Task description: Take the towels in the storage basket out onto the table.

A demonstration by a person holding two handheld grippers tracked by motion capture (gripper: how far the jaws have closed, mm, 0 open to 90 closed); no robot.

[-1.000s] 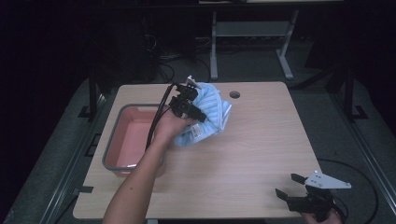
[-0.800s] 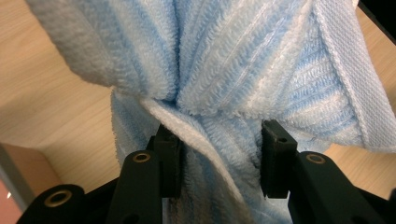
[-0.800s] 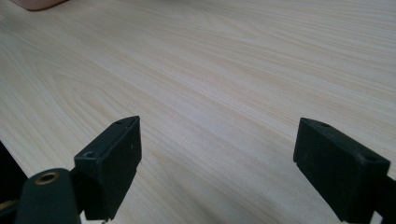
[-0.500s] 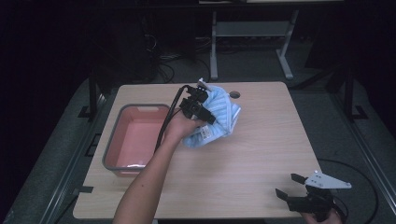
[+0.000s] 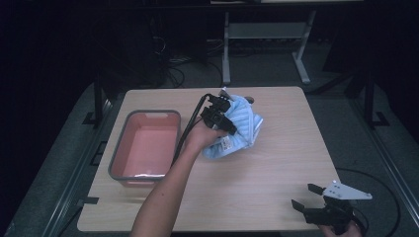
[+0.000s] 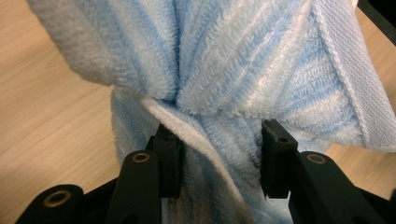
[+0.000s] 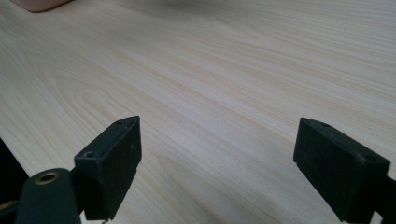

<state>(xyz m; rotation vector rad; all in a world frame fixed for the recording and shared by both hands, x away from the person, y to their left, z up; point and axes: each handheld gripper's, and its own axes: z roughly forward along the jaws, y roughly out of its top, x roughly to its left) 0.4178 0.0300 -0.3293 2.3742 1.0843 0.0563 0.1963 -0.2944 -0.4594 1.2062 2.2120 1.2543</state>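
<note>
Dark floor and metal stand legs ring a pale wooden table. At its centre the left hand-held gripper pinches a bunched fold of the blue towel — since a second ago it has carried the cloth toward 2 o'clock. A pink tub sits at 9 o'clock of it, unobstructed. The gripper's body hides part of the towel. Toward 5 o'clock the right hand-held gripper gapes empty, its hand cut off by the frame's edge.

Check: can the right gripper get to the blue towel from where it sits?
Probably yes. The right gripper sits open at the table's near corner, with bare wood between it and the towel. But the left gripper is already clamped on that towel.
</note>
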